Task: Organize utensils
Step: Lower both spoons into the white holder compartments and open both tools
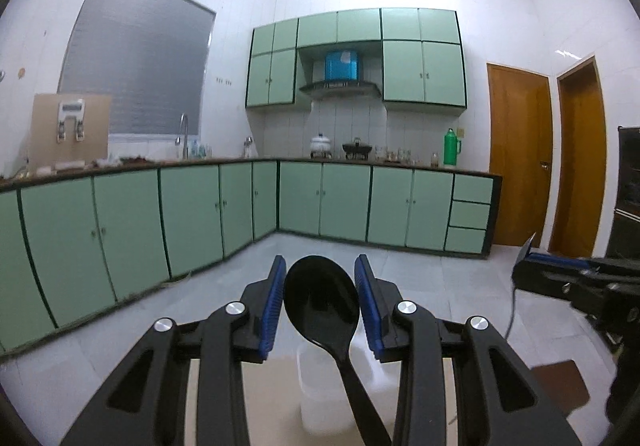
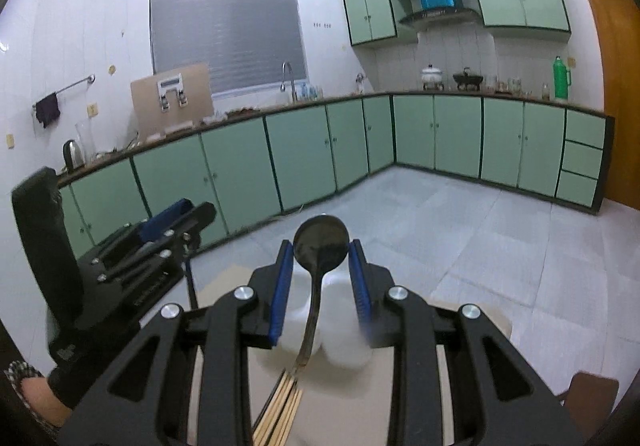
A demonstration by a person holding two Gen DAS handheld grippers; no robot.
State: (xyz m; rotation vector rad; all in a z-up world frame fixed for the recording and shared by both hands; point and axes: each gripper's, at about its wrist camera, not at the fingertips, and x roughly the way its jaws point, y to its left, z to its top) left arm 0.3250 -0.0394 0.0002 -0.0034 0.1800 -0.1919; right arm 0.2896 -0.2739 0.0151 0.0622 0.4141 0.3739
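In the left wrist view a black plastic spoon (image 1: 322,306) stands bowl-up between the blue pads of my left gripper (image 1: 320,270). Its handle runs down into a white container (image 1: 316,386) on the table. The jaws stand wide apart and do not touch the spoon. In the right wrist view a dark metal ladle (image 2: 320,242) rises between the pads of my right gripper (image 2: 320,252). Its handle runs down past a white container (image 2: 340,342) to a bundle of wooden chopsticks (image 2: 280,410). These jaws are also apart, clear of the ladle.
The table is light beige (image 1: 272,402). The other gripper shows at the right edge of the left view (image 1: 580,278) and at the left of the right view (image 2: 132,258). Green kitchen cabinets (image 1: 192,214) and grey floor tiles (image 2: 480,246) lie beyond.
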